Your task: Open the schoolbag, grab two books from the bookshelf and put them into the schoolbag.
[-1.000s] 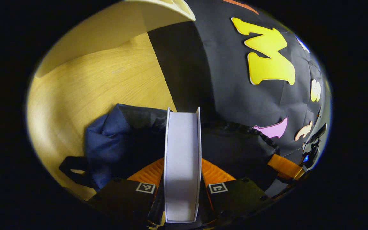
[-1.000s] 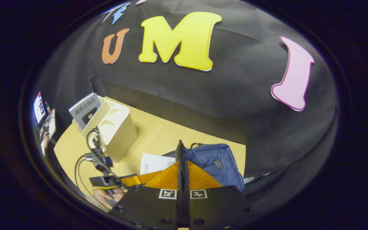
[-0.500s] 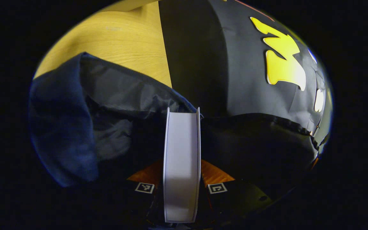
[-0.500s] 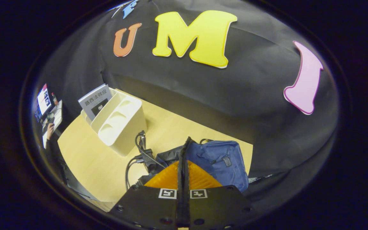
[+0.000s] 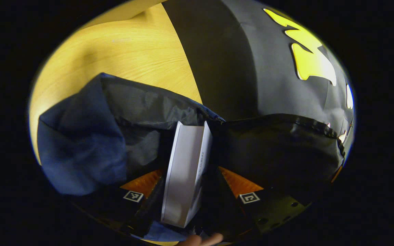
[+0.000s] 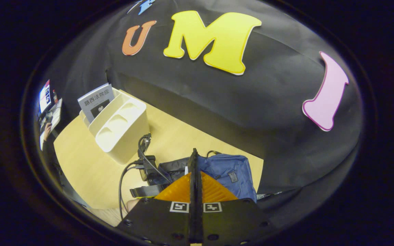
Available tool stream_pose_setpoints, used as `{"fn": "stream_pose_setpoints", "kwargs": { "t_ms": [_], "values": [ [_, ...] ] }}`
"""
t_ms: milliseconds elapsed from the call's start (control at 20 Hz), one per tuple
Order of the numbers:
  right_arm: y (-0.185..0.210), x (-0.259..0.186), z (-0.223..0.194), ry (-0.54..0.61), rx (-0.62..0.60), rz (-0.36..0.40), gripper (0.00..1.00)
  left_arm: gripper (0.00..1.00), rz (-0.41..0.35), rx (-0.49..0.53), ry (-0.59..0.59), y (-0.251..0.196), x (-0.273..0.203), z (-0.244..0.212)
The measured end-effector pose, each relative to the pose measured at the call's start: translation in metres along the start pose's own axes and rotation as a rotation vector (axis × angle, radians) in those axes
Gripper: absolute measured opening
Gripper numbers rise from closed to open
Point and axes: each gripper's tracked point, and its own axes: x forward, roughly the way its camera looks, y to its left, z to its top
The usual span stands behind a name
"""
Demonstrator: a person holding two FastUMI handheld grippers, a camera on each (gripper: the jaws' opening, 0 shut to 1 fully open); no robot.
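Blue fabric: schoolbag [image 5: 80, 150] lies open on the tabletop [image 5: 132, 48], dark lining showing, mouth facing the left tool; in right gripper view the schoolbag [image 6: 227, 174] sits near the tabletop's [image 6: 80, 164] far right end, close to the cloth wall.
White book: book [image 5: 186, 171] stands on edge between the left tool's fingers, pages toward camera, tilted slightly, its far end at the bag's opening, dark lining on both sides.
Left tool: left tool [image 5: 190, 196] spread wider than the book, a gap visible on the right side; cannot tell if either finger touches it. Fingertip of a hand visible at bottom edge of left gripper view.
Left tool, far view: seen in right gripper view as a black body with cables [image 6: 147, 169], just left of the schoolbag.
Right tool: right tool [image 6: 193, 167] pressed together, holding nothing, hovering above the tabletop, pointed toward the schoolbag.
Bookshelf: cream bookshelf [image 6: 118, 131] at left on the tabletop, well apart from the bag, slots empty except the far one.
Second book: grey-covered book [image 6: 96, 100] upright in the far slot.
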Motion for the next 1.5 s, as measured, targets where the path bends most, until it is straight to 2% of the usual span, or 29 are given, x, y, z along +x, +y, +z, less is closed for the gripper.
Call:
{"fn": "stream_pose_setpoints", "kwargs": {
  "t_ms": [100,250,400,450,650,900,950,1100,1250,1350,1500],
  "values": [
    [0.001,0.001,-0.002,0.003,0.021,-0.003,0.00,0.92,0.048,0.007,0.003,0.008,-0.019,0.001],
    [0.002,0.002,-0.007,0.004,0.035,-0.014,0.00,0.94,0.110,0.069,0.045,0.012,-0.055,-0.009],
    [0.004,-0.002,-0.013,0.002,0.066,-0.033,0.03,0.94,0.113,0.123,0.053,0.003,-0.096,-0.007],
    [0.005,-0.004,-0.017,0.004,0.081,-0.040,0.01,0.94,0.109,0.150,0.053,0.001,-0.112,-0.007],
    [0.009,-0.013,-0.030,-0.003,0.136,-0.075,0.01,0.94,0.144,0.294,0.071,0.001,-0.170,-0.006],
    [0.022,-0.026,-0.047,0.003,0.203,-0.092,0.03,0.94,0.208,0.428,0.019,0.012,-0.255,0.025],
    [0.024,-0.027,-0.051,0.004,0.209,-0.095,0.00,0.94,0.225,0.459,-0.007,0.013,-0.272,0.036],
    [0.029,-0.029,-0.056,-0.006,0.231,-0.101,0.01,0.94,0.296,0.590,-0.111,0.014,-0.322,0.073],
    [0.035,-0.036,-0.063,-0.017,0.261,-0.104,0.00,0.94,0.334,0.697,-0.204,0.008,-0.362,0.111],
    [0.033,-0.041,-0.066,-0.018,0.290,-0.092,0.03,0.94,0.358,0.735,-0.242,0.007,-0.386,0.126],
    [0.030,-0.043,-0.068,-0.020,0.300,-0.103,0.00,0.92,0.461,0.760,-0.251,0.024,-0.409,0.147]
  ]
}}
